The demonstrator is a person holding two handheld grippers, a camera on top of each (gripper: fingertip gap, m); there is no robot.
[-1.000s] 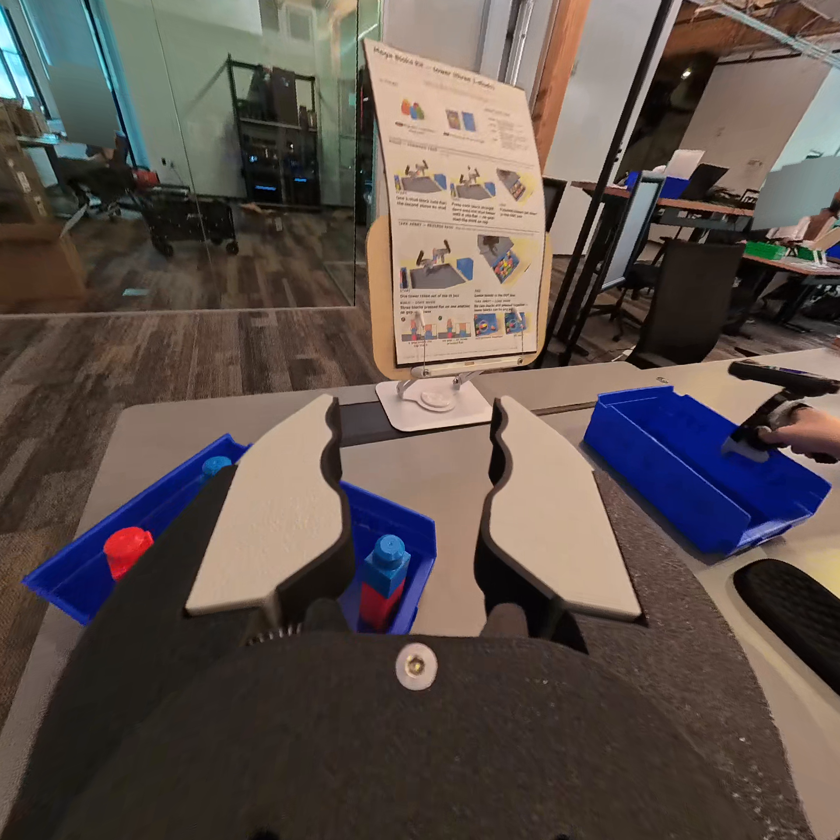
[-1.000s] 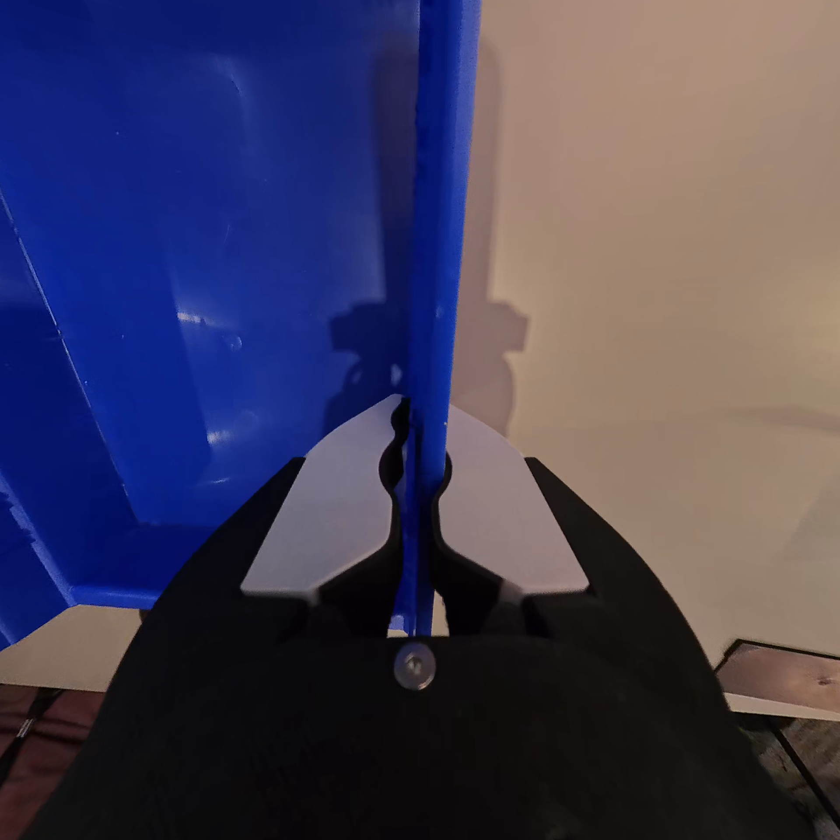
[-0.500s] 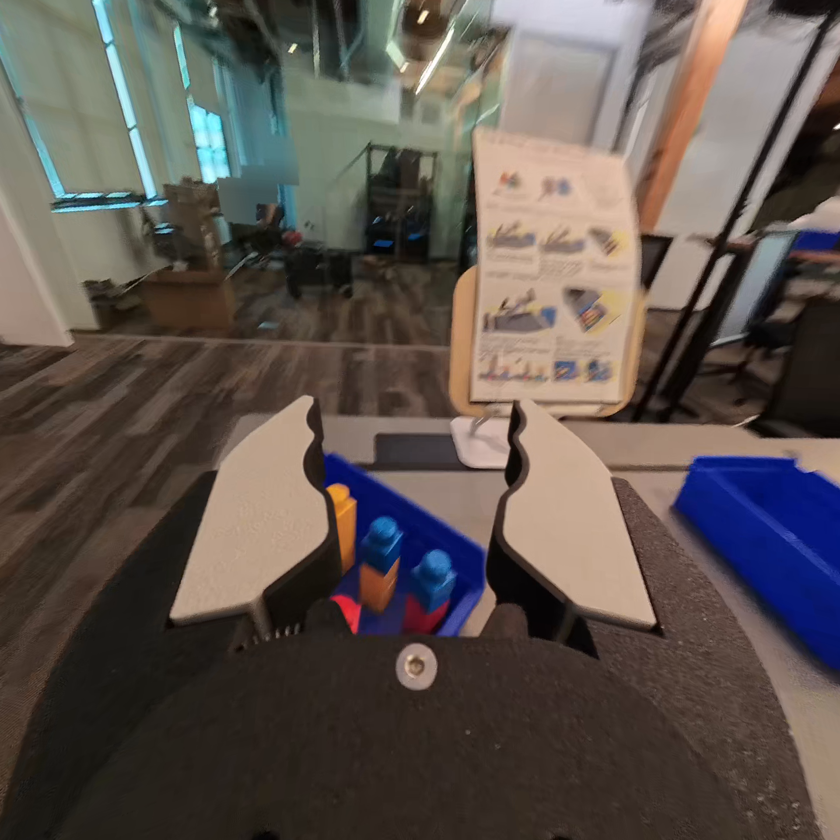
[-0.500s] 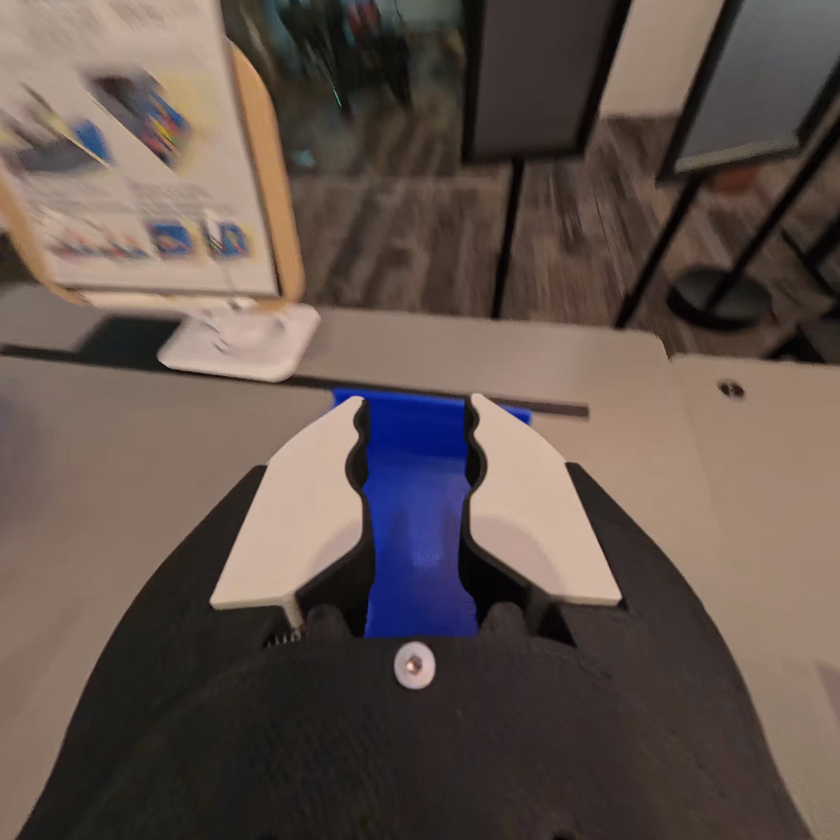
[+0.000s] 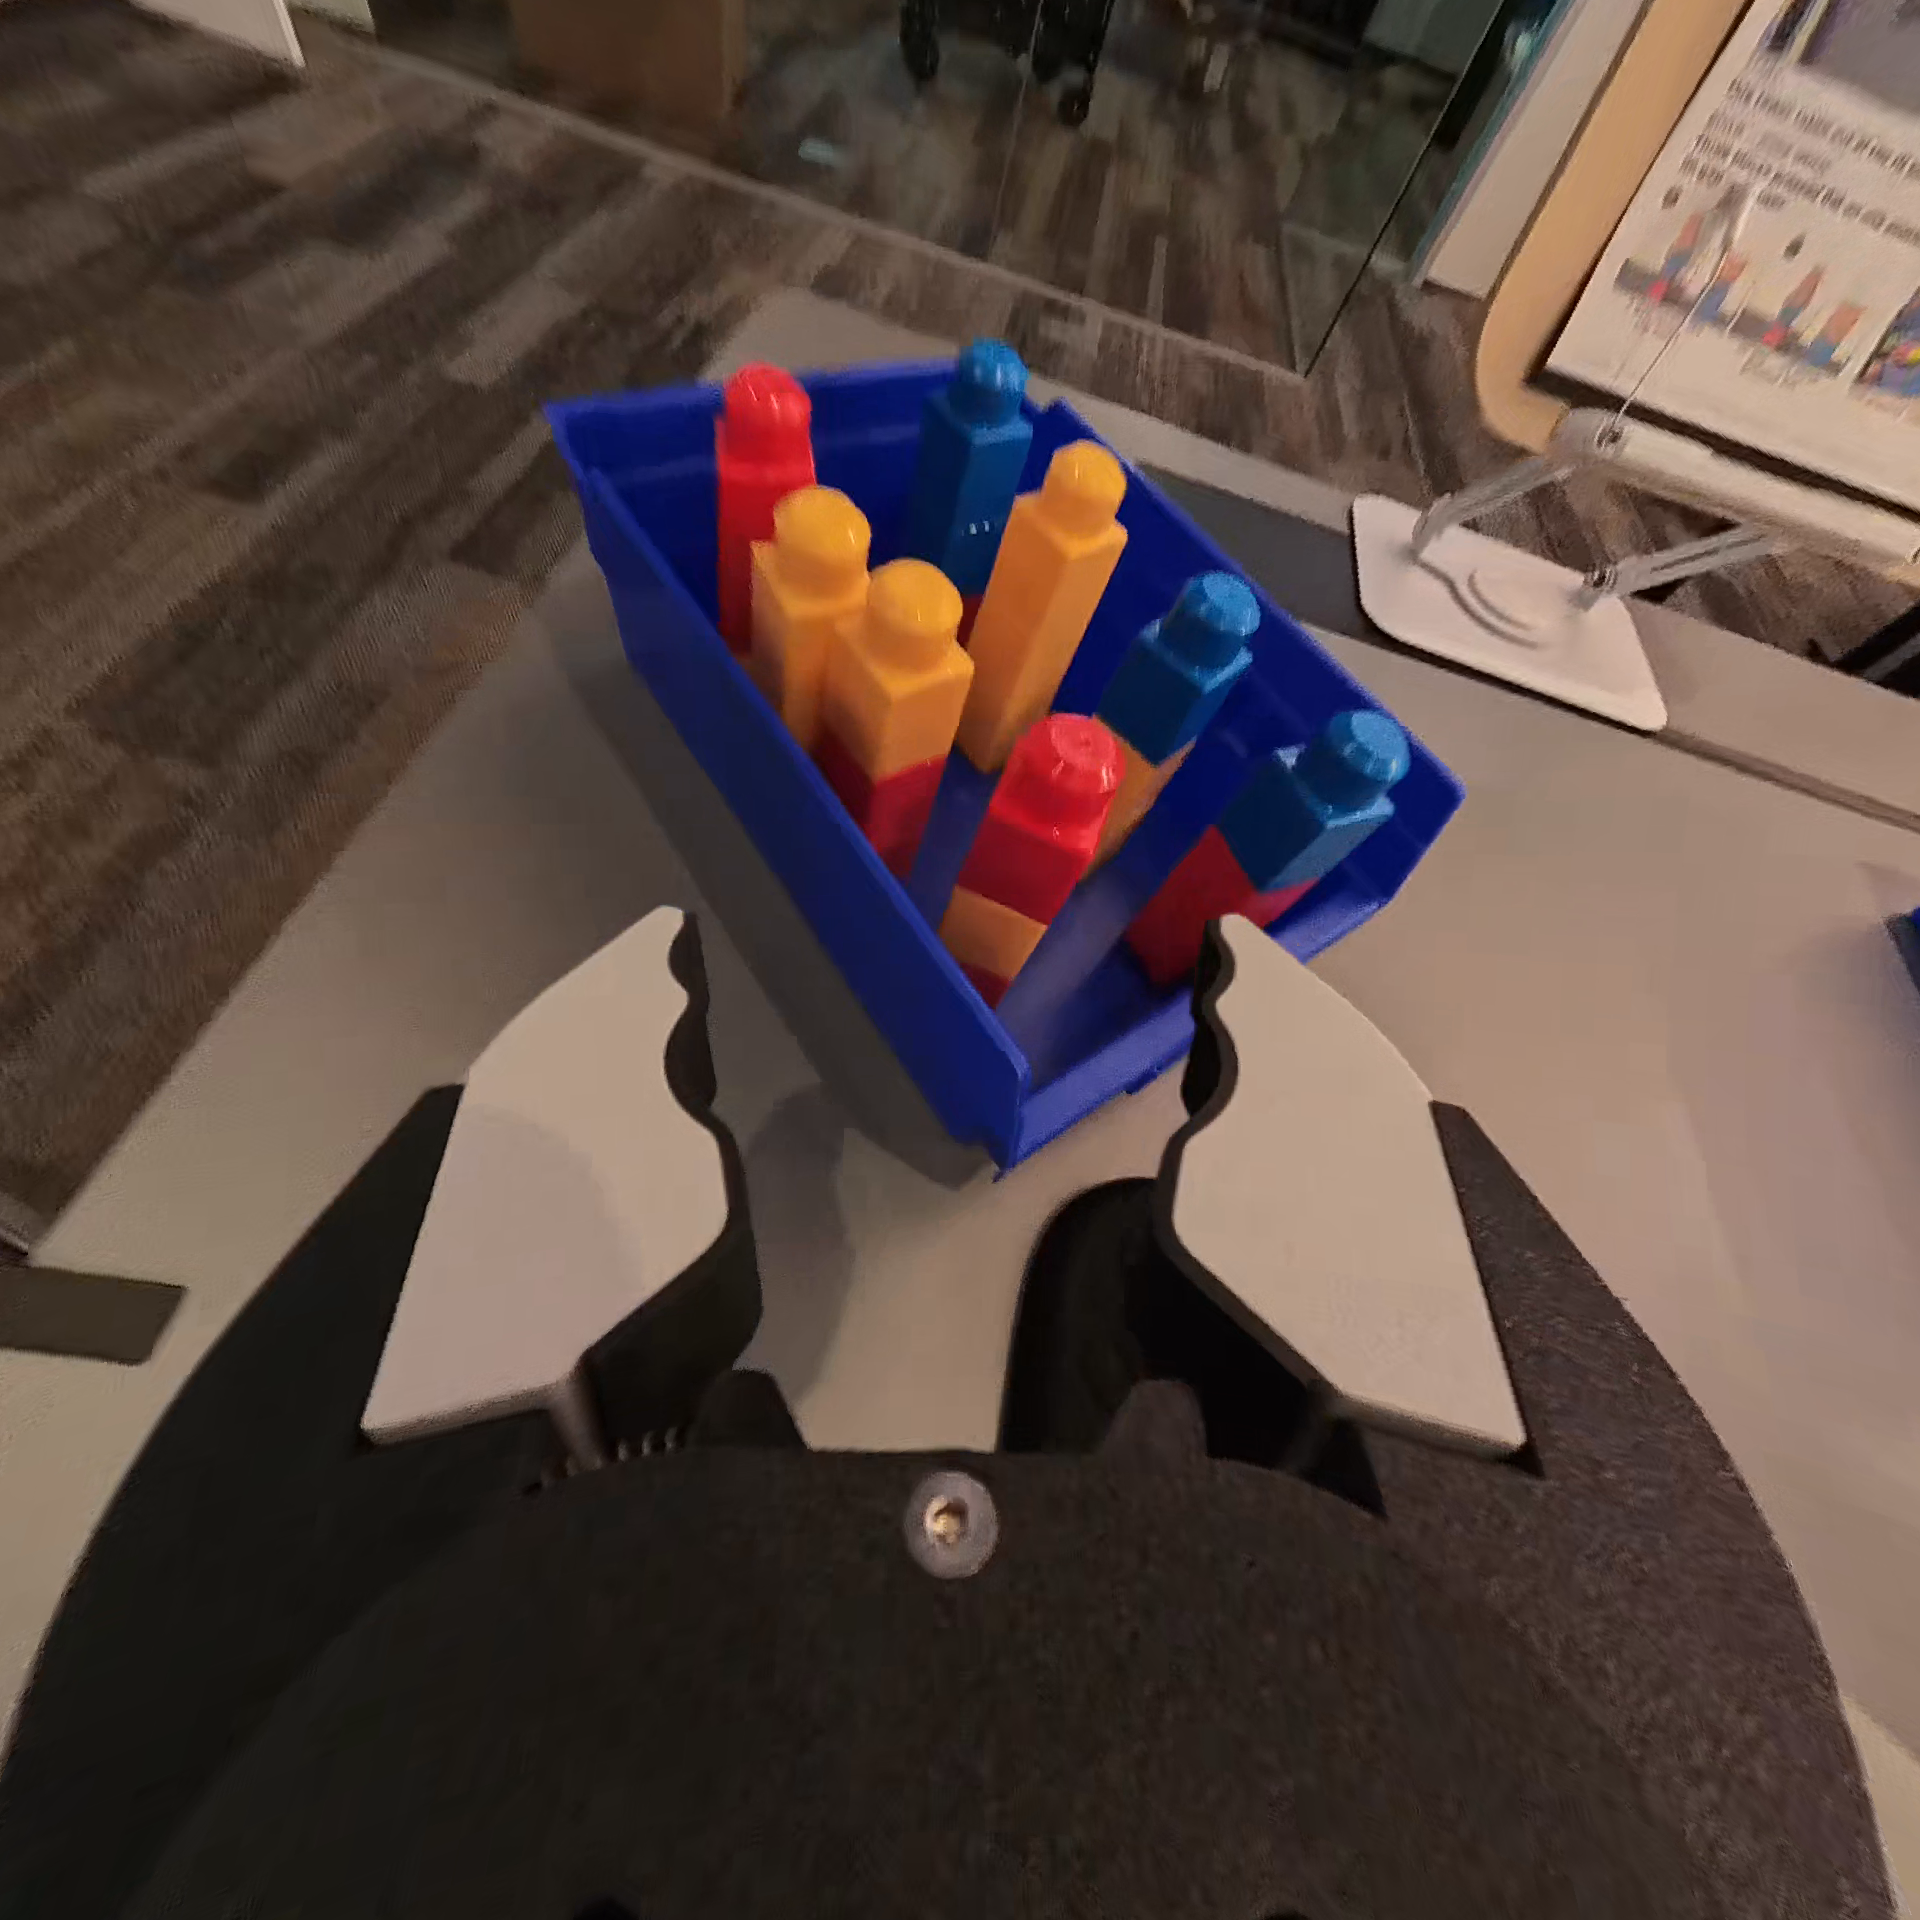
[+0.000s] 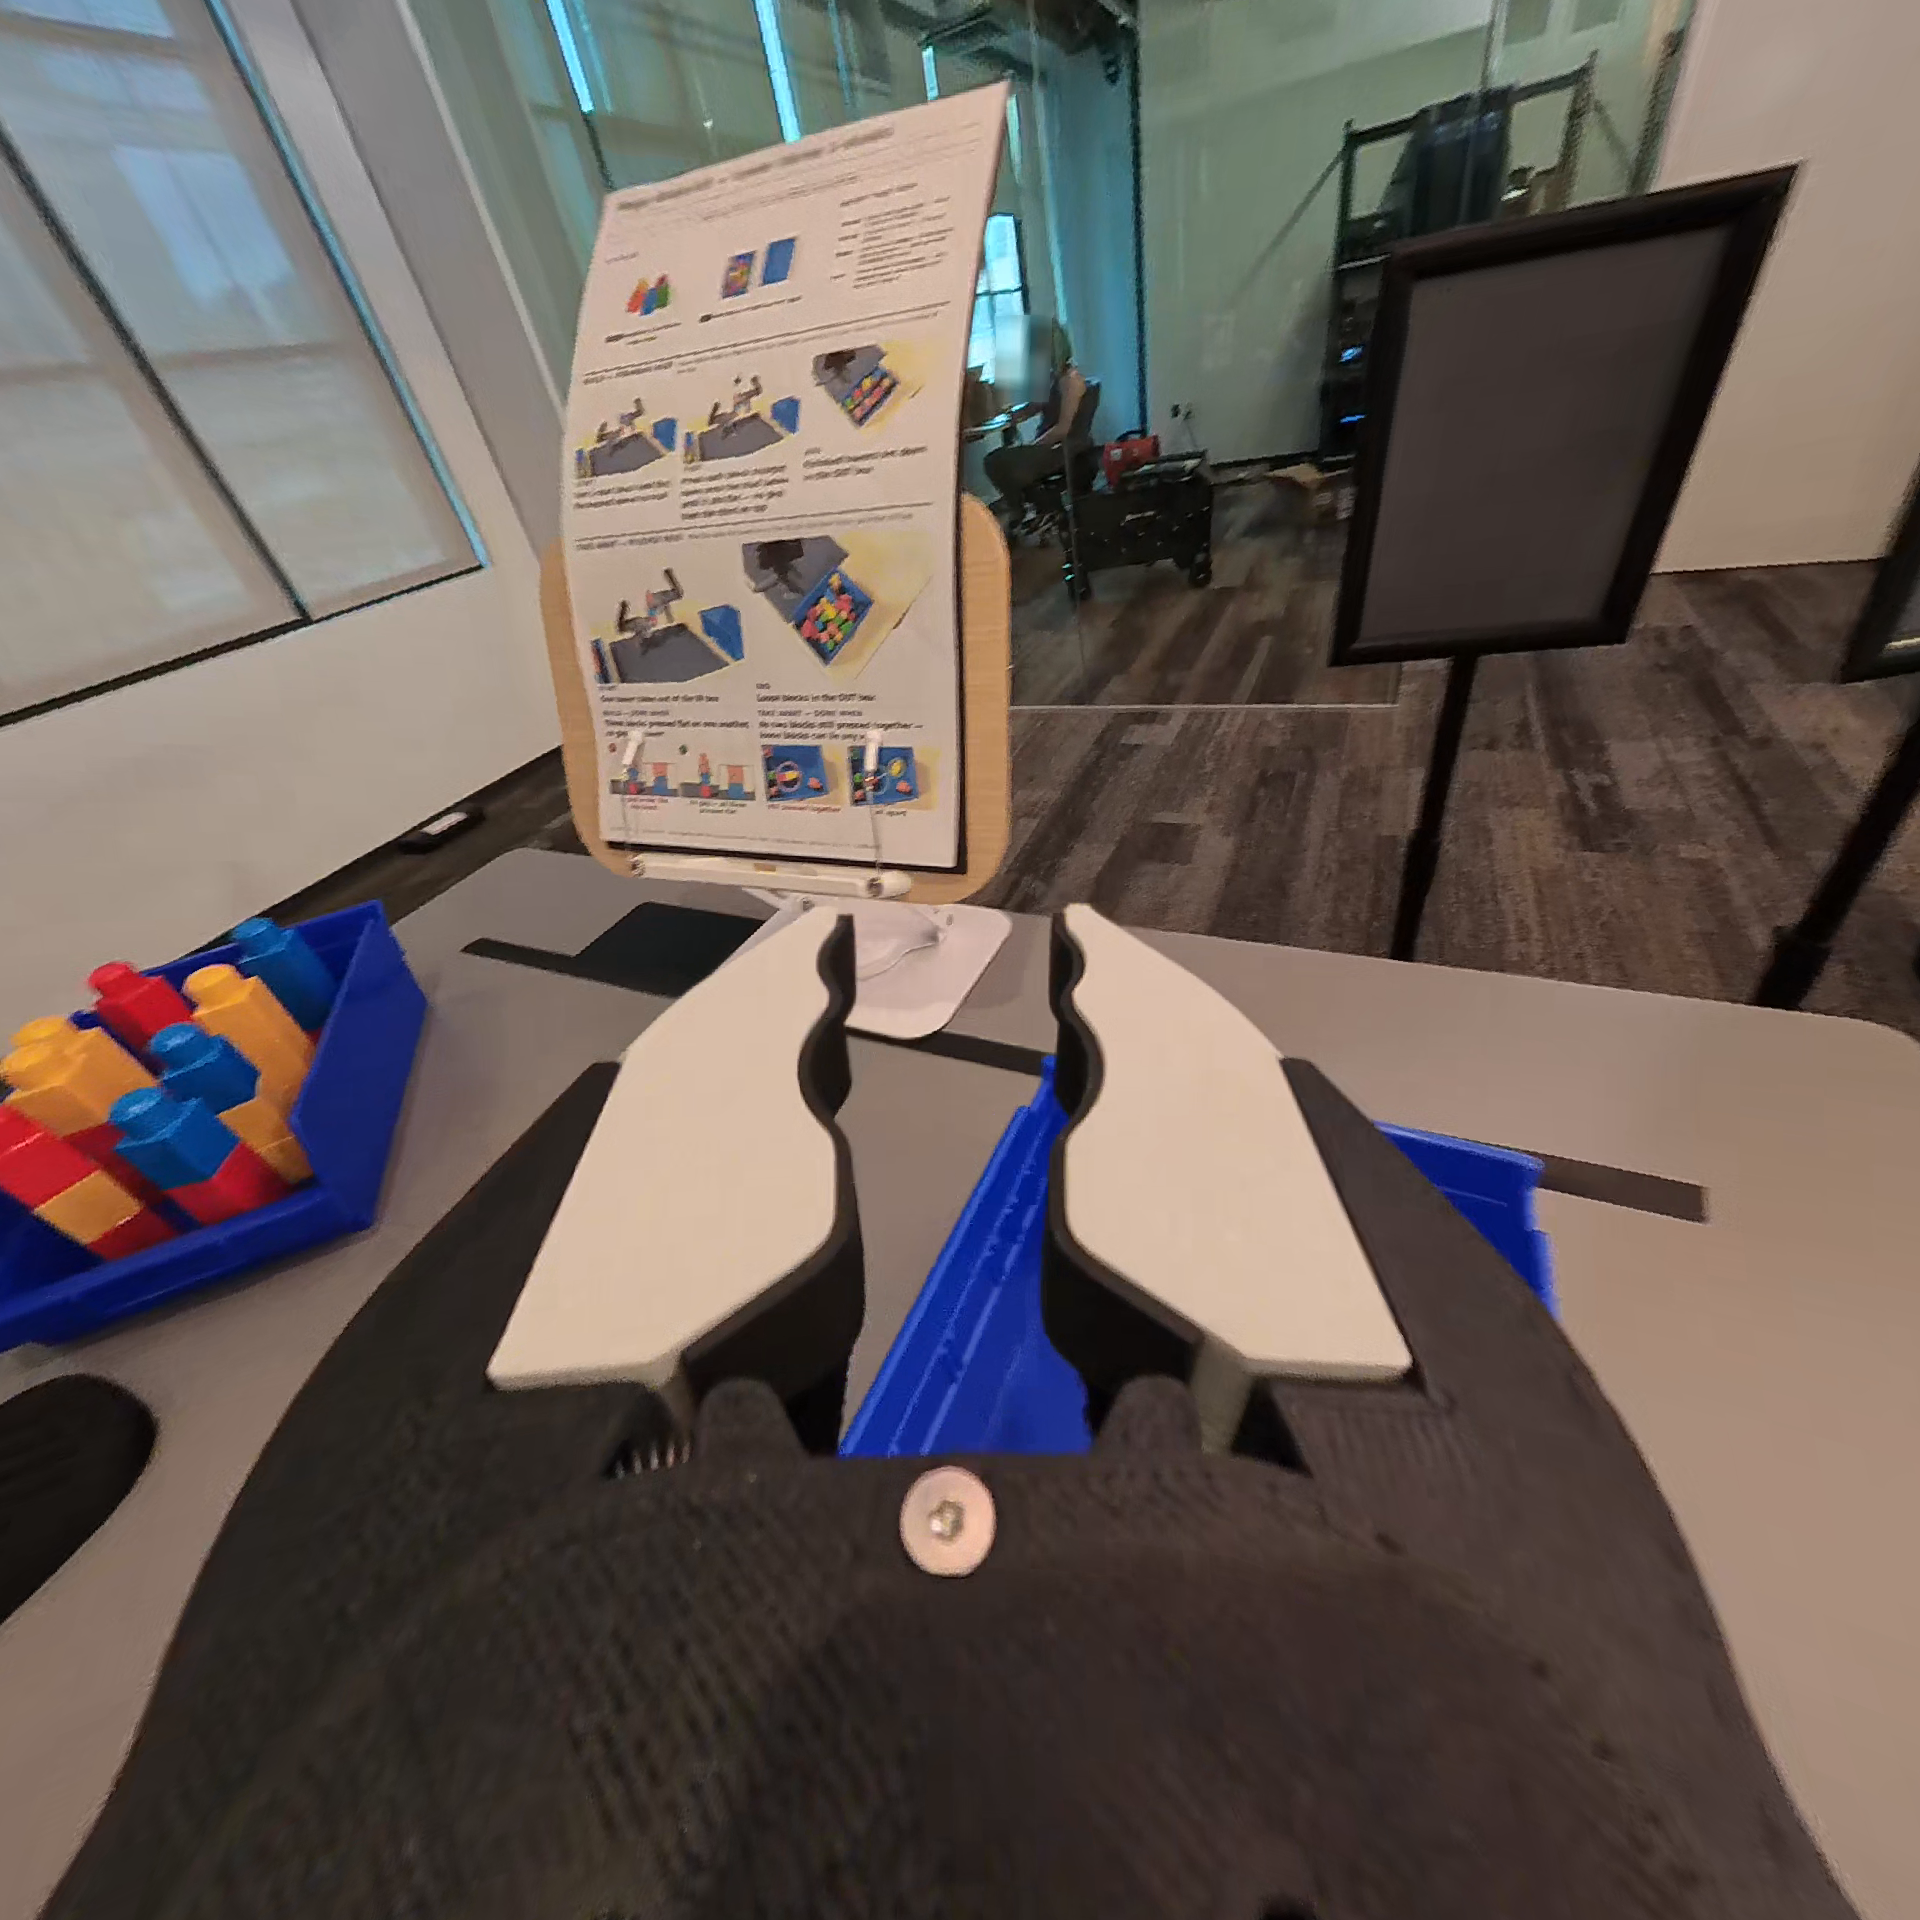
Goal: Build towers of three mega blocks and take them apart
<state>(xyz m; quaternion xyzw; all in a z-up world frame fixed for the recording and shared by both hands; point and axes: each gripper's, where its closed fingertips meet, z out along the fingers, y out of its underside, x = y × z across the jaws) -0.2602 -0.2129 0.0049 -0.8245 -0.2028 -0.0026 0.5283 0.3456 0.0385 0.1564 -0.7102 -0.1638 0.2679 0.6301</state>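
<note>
A blue bin (image 5: pixel 831 904) on the grey table holds several upright three-block towers (image 5: pixel 1049 821) of red, orange and blue mega blocks. My left gripper (image 5: pixel 948 925) is wide open and empty, tilted down over the bin's near corner, with no pad touching a tower. The bin and its towers also show at the far left of the right wrist view (image 6: pixel 353 1091). My right gripper (image 6: pixel 951 925) is open and empty above the left wall of a second, empty blue bin (image 6: pixel 977 1299). That wall runs below the gap between the fingers, and neither pad presses on it.
An instruction sheet on a wooden stand (image 6: pixel 779 520) with a white base (image 5: pixel 1507 613) stands at the table's back edge. A black framed sign on a pole (image 6: pixel 1538 416) stands on the floor behind. A black pad (image 6: pixel 62 1455) lies at the near left. The left gripper's tips are roughly 70 cm from the right gripper's.
My right gripper was shut on the empty bin's wall, then opened, let it go and rose. My left gripper opened wider, moved left and tipped down over the tower bin.
</note>
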